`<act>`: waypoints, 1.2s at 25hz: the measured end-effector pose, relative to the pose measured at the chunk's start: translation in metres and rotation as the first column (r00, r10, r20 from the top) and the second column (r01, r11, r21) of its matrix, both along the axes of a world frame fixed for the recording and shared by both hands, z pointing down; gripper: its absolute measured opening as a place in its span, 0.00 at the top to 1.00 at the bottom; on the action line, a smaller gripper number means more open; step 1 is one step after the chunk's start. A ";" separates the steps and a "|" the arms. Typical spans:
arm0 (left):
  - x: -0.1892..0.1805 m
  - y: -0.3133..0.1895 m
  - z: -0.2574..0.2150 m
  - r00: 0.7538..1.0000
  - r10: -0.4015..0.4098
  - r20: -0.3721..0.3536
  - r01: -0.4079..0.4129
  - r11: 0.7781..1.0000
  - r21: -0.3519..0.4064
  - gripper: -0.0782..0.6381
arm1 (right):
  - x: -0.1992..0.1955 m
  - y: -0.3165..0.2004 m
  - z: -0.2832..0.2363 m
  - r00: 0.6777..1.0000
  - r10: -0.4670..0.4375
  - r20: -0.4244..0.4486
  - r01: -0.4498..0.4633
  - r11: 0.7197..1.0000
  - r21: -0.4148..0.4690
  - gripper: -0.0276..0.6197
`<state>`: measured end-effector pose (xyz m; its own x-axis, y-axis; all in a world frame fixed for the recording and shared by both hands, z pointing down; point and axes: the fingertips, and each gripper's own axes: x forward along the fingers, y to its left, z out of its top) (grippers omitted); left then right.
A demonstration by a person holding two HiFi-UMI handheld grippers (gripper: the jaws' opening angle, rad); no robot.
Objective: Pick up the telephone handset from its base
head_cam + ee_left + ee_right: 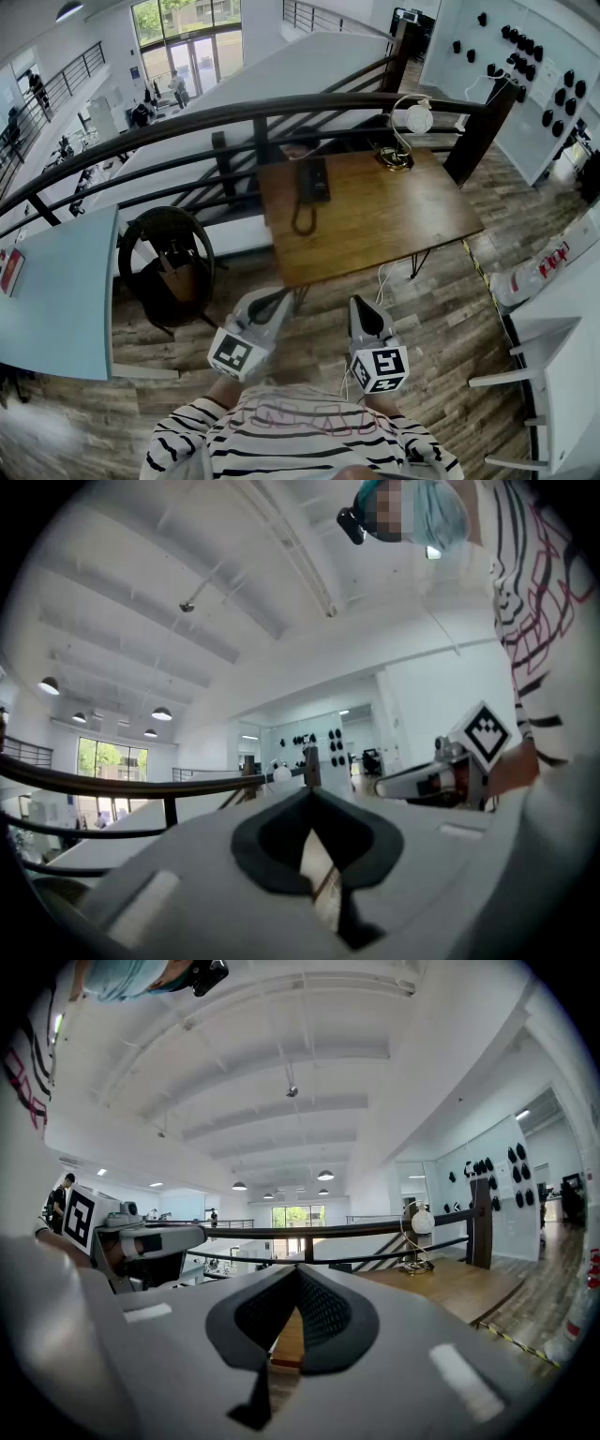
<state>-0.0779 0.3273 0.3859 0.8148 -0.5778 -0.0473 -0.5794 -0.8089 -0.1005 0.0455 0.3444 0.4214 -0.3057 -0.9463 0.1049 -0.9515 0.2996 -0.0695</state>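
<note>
A black telephone (313, 180) sits at the far left of a wooden table (375, 220), its handset resting on the base and a coiled cord (302, 220) looping toward the table's front. My left gripper (274, 305) is held near my body, short of the table's front edge, shut and empty. My right gripper (366, 314) is beside it, also shut with nothing between its jaws. In the left gripper view the gripper (309, 794) points level toward the railing; in the right gripper view the gripper (298, 1269) points at the table (450, 1288). The phone is hidden in both gripper views.
A white desk lamp (412, 127) stands at the table's far right corner. A dark railing (234, 117) runs behind the table. A round dark chair (169, 262) is left of it, beside a light blue tabletop (56, 300). A white shelf (562, 375) is at the right.
</note>
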 end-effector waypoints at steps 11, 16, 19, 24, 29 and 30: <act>0.027 0.006 0.016 1.000 -0.016 -0.020 0.016 1.000 -0.024 0.88 | 0.022 -0.002 0.010 0.999 -0.039 -0.003 0.039 0.999 0.019 0.96; 0.028 -0.011 0.024 0.999 -0.024 -0.022 0.022 0.998 -0.054 0.77 | 0.026 -0.018 0.015 1.000 -0.030 0.007 0.030 1.000 0.008 0.87; 0.023 -0.033 0.030 1.000 -0.018 -0.025 0.017 0.998 -0.060 0.76 | 0.026 -0.040 0.018 1.000 -0.018 0.003 0.018 1.000 0.002 0.87; 0.013 -0.090 0.037 0.999 0.000 -0.037 -0.003 0.996 -0.091 0.72 | 0.021 -0.091 0.021 1.000 0.014 0.000 -0.014 1.000 -0.016 0.79; 0.001 -0.161 0.042 0.999 0.033 -0.035 -0.036 0.994 -0.103 0.70 | 0.010 -0.154 0.021 0.999 0.050 0.001 -0.050 0.998 -0.028 0.72; -0.001 -0.175 0.042 0.998 0.042 -0.038 -0.046 0.993 -0.107 0.70 | 0.008 -0.167 0.021 0.998 0.059 0.003 -0.058 0.998 -0.030 0.71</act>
